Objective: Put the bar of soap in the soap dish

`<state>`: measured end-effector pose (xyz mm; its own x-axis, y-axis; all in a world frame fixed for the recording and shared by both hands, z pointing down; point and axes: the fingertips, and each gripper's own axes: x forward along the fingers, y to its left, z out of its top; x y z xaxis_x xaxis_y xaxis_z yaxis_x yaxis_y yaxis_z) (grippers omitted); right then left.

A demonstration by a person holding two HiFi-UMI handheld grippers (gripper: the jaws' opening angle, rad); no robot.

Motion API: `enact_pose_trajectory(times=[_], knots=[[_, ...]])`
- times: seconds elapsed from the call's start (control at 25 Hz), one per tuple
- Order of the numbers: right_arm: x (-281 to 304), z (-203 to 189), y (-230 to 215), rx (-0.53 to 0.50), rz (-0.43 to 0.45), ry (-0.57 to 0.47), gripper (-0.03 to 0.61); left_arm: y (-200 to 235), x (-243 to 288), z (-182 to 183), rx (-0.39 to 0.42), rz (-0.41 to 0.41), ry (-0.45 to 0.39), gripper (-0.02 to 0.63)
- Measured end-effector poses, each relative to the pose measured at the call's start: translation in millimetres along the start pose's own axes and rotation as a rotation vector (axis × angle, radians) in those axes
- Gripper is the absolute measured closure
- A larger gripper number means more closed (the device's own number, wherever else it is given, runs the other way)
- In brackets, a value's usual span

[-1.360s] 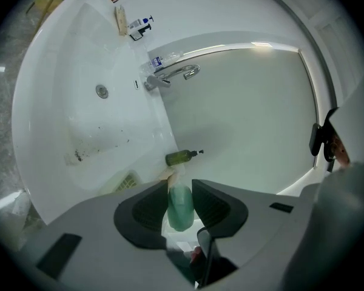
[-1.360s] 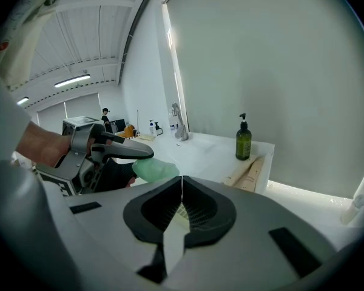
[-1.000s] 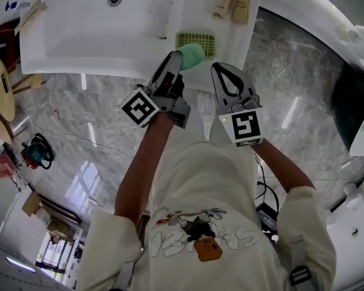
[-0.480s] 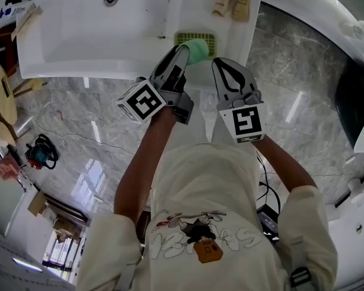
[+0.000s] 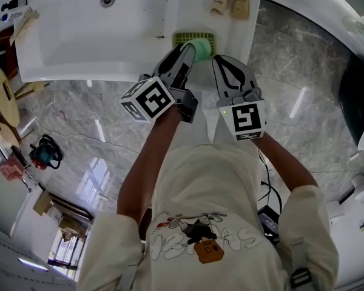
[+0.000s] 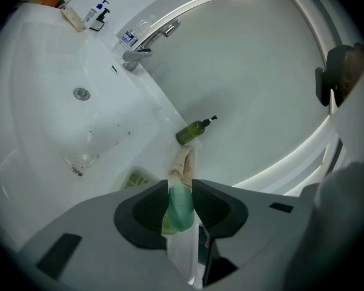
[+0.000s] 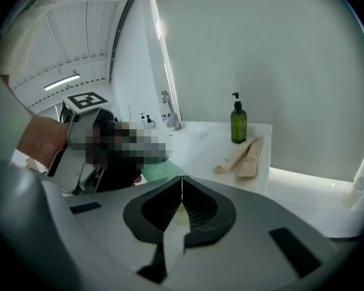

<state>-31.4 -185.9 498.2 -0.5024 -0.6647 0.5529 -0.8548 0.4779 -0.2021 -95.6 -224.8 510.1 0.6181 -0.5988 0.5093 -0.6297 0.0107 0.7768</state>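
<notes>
Roughly two-thirds done by estimate: soap (image 6: 181, 212) clamped in left gripper (image 6: 182, 185) over dish (image 5: 183, 38) beside basin (image 5: 91, 29), contact indeterminate; right gripper (image 7: 182, 179) closed on nothing alongside; remaining: seat in dish, open jaws, withdraw.

Lettering printed on the shirt (image 5: 221, 193) is too blurred to read.

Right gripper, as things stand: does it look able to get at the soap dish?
Probably not cleanly. The right gripper is shut and close beside the soap dish, but the left gripper holds the bar of soap over it, crowding the approach.
</notes>
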Motion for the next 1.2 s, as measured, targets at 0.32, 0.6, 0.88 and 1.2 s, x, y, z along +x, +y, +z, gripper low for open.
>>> enact_pose_trajectory(times=[0.32,0.6,0.88,1.2], knots=[[1,-5,-8,0.011,-0.017,0.009,0.571,-1,8,-3,0.057,0.013,0.041,0.479],[-2,-10,-13,0.021,-0.023,0.016,0.571,-1,14,-7,0.157,0.025,0.097,0.48],[-6,-13,-17,0.026,-0.028,0.015,0.571,3,21,-13,0.182,0.026,0.121,0.479],[-11,-15,-18,0.028,-0.029,0.011,0.571,4,22,-12,0.216,0.034,0.109,0.479]])
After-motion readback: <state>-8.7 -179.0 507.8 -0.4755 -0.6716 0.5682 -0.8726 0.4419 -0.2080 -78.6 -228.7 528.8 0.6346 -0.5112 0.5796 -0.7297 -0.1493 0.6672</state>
